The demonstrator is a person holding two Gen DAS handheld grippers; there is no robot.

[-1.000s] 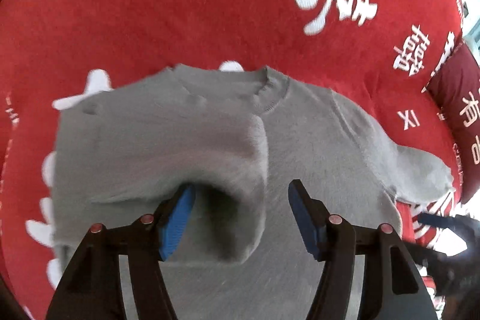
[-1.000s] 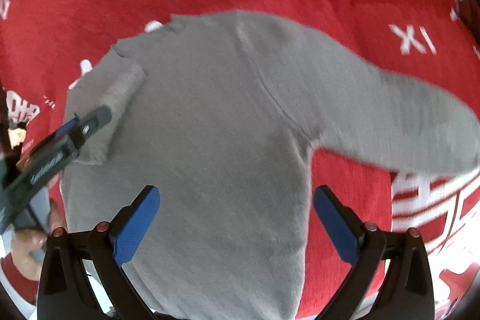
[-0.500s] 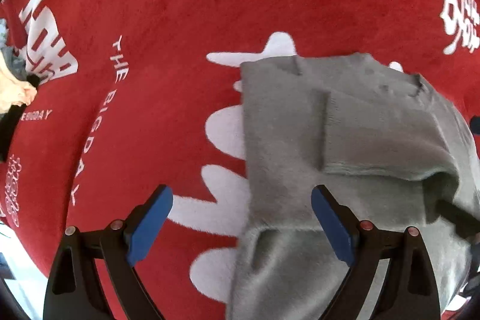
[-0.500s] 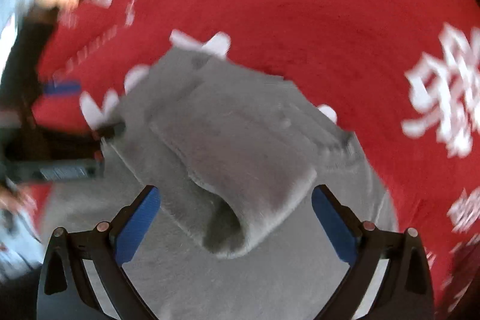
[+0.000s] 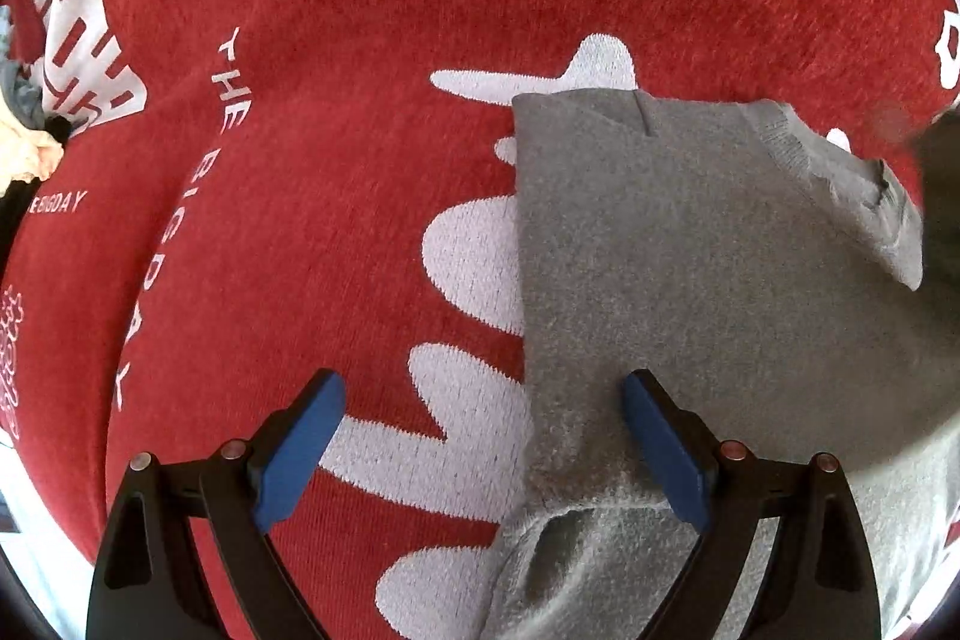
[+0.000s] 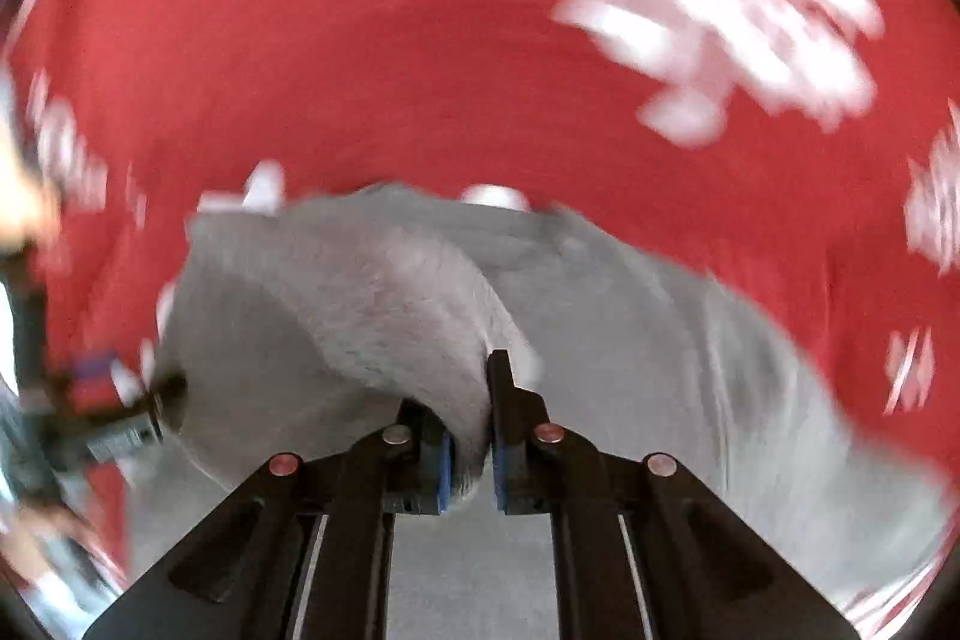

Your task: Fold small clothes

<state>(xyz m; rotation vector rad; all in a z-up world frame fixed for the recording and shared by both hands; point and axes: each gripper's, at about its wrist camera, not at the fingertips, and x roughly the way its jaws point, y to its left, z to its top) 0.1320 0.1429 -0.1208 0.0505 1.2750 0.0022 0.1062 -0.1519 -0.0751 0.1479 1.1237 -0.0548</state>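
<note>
A small grey sweater [image 5: 690,280] lies on a red blanket [image 5: 360,40] with white lettering. Its left side is folded in along a straight edge, and a sleeve cuff [image 5: 570,550] shows near the bottom. My left gripper [image 5: 480,442] is open and empty, its blue pads straddling the sweater's left edge. In the blurred right wrist view, my right gripper [image 6: 468,436] is shut on the folded grey sleeve [image 6: 408,316] and holds it above the sweater's body [image 6: 660,370].
The red blanket [image 6: 390,40] covers the whole surface around the sweater. A hand and dark fabric [image 5: 30,142] show at the far left edge. The other gripper [image 6: 102,418] appears blurred at the left of the right wrist view.
My right gripper has closed on the folded sleeve and is moving fast. My left gripper let the sleeve go earlier, swung left, and now sits lower over the sweater's left edge.
</note>
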